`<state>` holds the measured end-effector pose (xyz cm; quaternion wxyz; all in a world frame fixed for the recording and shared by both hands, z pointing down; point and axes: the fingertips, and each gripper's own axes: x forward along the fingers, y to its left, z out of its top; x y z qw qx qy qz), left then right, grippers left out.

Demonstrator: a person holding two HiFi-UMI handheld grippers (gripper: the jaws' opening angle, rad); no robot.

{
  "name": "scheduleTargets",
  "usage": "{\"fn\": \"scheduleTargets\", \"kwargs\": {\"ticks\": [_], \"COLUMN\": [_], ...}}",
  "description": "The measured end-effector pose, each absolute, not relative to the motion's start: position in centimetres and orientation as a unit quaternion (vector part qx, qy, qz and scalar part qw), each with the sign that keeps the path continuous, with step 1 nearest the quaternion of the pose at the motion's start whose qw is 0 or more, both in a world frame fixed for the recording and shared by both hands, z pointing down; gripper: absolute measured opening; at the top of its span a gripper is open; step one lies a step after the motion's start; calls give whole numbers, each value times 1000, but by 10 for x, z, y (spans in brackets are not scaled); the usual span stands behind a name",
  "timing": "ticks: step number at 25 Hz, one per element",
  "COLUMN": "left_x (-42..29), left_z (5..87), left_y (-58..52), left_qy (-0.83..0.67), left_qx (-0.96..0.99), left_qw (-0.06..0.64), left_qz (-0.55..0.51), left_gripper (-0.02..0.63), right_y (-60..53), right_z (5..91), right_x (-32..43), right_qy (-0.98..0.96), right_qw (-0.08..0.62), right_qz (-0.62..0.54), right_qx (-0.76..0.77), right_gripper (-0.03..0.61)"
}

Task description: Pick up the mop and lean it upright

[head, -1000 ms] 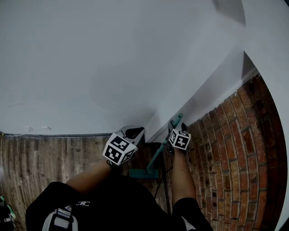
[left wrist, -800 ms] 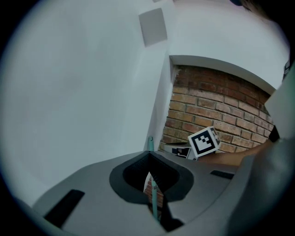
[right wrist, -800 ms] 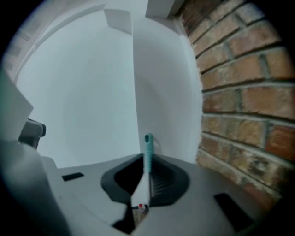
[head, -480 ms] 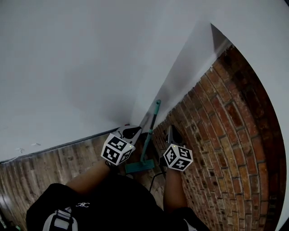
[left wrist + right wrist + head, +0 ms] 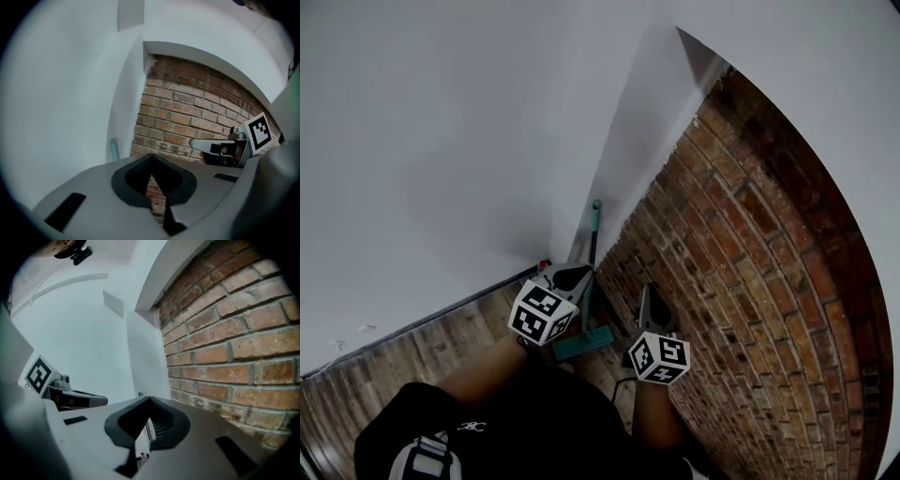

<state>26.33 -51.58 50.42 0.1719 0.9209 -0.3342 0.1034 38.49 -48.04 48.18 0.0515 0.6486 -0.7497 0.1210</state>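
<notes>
Two walls, the smooth white plaster wall point(image 5: 441, 141) and the red brick wall point(image 5: 750, 281), form the corner where the long mop with teal grip and flat teal head point(image 5: 593, 234) leans upright. My left gripper point(image 5: 152, 185) and right gripper point(image 5: 144, 434) are both closed and empty, so the job looks finished.

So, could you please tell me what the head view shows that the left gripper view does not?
Only the head view: the mop's teal head resting on the wooden floor, and the person's arms. Only the left gripper view: that the left hand-held gripper has its jaws together with nothing between them, plus a white plate high on the wall. Both: the brick wall, the white wall, the mop handle's teal top and the right hand-held gripper.
</notes>
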Motion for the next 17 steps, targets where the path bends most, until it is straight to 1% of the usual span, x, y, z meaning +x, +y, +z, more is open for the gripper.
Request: {"fn": "scheduleTargets", "kwargs": {"ticks": [8, 17], "left_x": [265, 245], "left_z": [505, 503], "left_y": [-511, -513], "left_qy": [-328, -340], "left_qx": [923, 919], "left_qw": [168, 168], "left_qz": [110, 107], "left_gripper": [-9, -9], "right_y": [-480, -486], "right_z": [487, 491], "right_x": [383, 357], "right_qy": [-750, -766], "right_qw": [52, 65], "right_qz": [132, 129], "right_qx": [646, 627], "right_gripper": [14, 14]}}
